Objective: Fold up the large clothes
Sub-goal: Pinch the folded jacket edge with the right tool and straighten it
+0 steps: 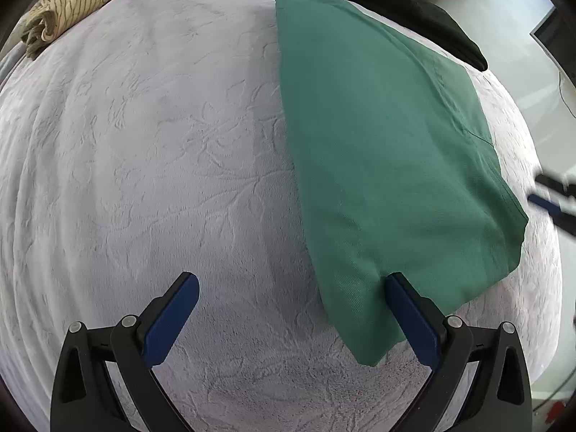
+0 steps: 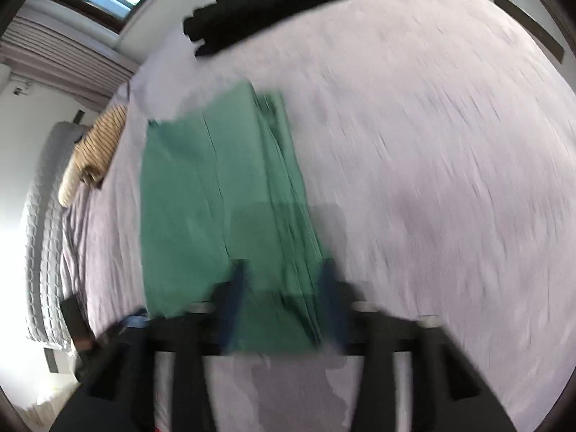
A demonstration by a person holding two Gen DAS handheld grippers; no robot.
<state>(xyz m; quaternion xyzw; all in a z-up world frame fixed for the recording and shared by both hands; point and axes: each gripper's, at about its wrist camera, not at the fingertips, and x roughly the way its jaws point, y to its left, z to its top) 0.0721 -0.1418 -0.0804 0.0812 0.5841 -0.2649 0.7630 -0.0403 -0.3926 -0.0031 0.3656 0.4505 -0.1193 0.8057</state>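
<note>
I see the green cloth [image 1: 388, 165] folded long and flat on the bed [image 1: 144, 165]; left tool [image 1: 292, 282] gapes empty, its right finger at the hem; right tool [image 2: 284, 270] straddles it half-open.

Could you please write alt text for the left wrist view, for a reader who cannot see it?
A folded green garment lies on a pale lilac bedspread, the open left hand-held gripper at its near corner. A striped garment and a black one lie beyond.
</note>
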